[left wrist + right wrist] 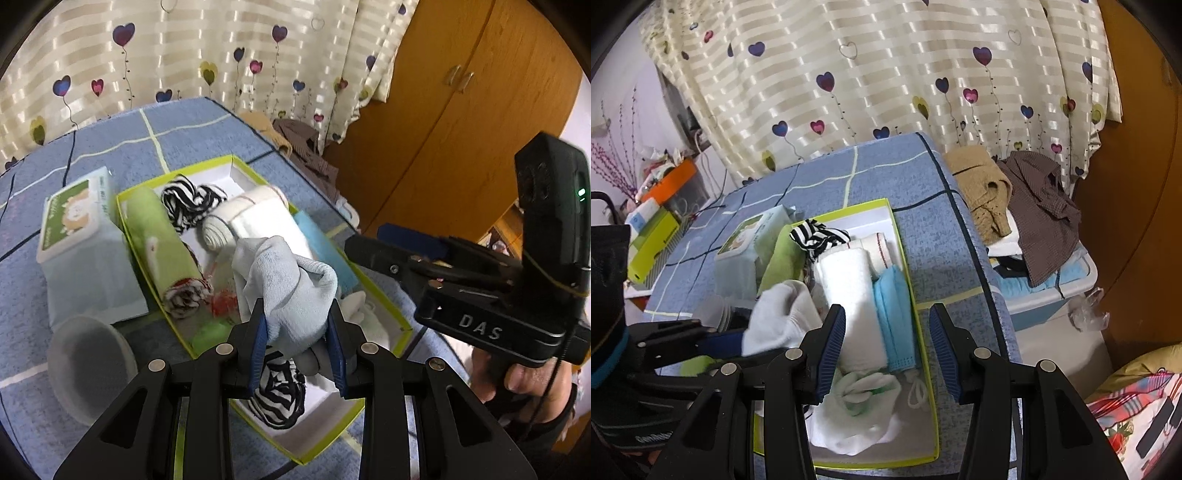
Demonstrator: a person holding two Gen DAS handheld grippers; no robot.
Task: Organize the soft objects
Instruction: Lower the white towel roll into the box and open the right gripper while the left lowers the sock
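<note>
1. Left wrist view: the left gripper [297,332] has its blue pads clamped on a pale grey-blue sock [291,291], pinching it around the bunched middle. The sock hangs over the middle of the green-rimmed box [404,326], just above the other stuff, with its loose end flopping forward towards the rolled white towel [229,225]. Already in the box: a rolled green towel [159,243] along the left wall, a striped black-and-white sock [190,201] at the far end and another striped one [280,391] near the camera. The right gripper [364,245] pokes in from the right, over the box's edge; can't tell from here how wide it is.

2. Right wrist view: the right gripper [888,347] sits half-open with nothing between the pads, hovering over the near end of the box [932,398], above the blue face mask [895,306] and the white towel [849,291]. The held sock [779,317] shows up at the left, drooping from the left gripper.

3. Handling, my guess: this sock is super light and totally limp, so nothing to break, but it sags and unfolds wherever it isn't pinched. A grip on the thick folded middle looks safest; a single layer near the cuff would probably slip or stretch. The towel rolls look a bit firmer but could unroll if grabbed by the outer flap.
</note>
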